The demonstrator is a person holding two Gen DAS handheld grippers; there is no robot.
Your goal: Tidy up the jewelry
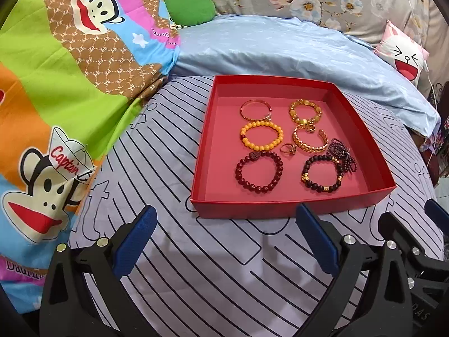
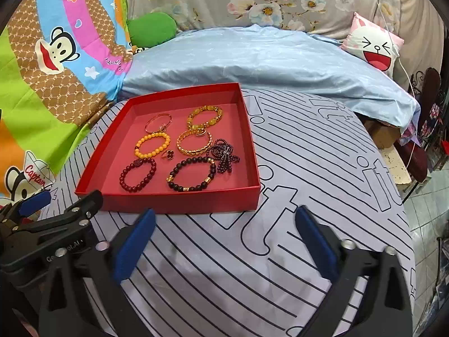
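A shallow red box sits on the striped bedsheet and holds several bracelets: a thin gold bangle, a yellow stone bracelet, an orange bead bracelet, a gold cuff, a small ring, a dark red bead bracelet, a black bead bracelet and a purple bead strand. My left gripper is open and empty just in front of the box. My right gripper is open and empty, in front of the box's right corner.
A light blue pillow lies behind the box. A cartoon monkey blanket is piled at the left. A green cushion and a white smiling-face cushion sit at the back. The bed's edge and tiled floor are at the right.
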